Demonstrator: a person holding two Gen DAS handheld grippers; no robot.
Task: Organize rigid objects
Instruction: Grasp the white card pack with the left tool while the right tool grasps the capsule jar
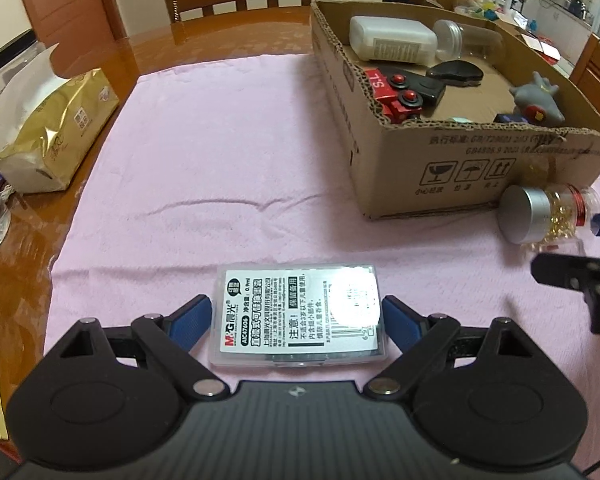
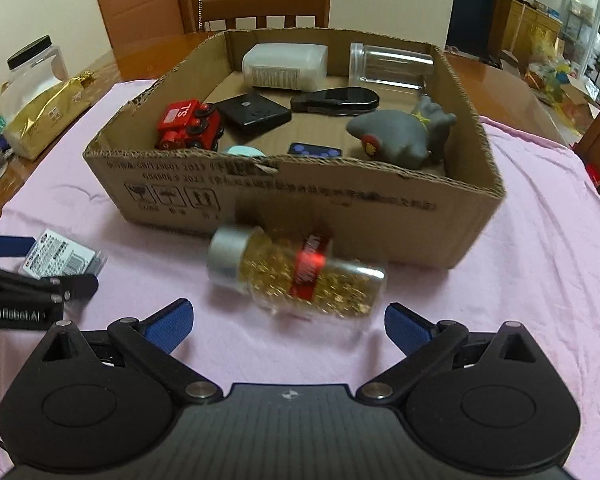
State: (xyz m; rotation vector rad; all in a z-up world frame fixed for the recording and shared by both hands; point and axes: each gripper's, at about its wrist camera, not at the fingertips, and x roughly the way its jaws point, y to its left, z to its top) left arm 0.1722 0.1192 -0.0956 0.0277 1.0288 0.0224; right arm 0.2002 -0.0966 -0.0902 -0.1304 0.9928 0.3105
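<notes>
Cardboard box [image 2: 260, 184] at twelve o'clock already held most items; I judged two left: my left gripper [image 1: 298, 316] straddled the refill case [image 1: 298, 312] unclamped, my right gripper [image 2: 288, 326] gaped before the bead jar [image 2: 300, 276].

Cloth under my grippers [image 1: 260, 152]: pink, soft, faintly wrinkled, matt. Table [image 1: 220, 36] at upper left: varnished wood, glossy. Box [image 2: 300, 196]: raw corrugated cardboard, rough torn edges. Case [image 1: 300, 312] at lower centre: clear plastic, paper label, glare spot. Jar [image 2: 300, 276]: clear plastic, brushed metal-look cap. Tissue pack [image 1: 60, 132]: shiny gold foil-like wrap. I note blue pads [image 1: 192, 320], textured, matt.
</notes>
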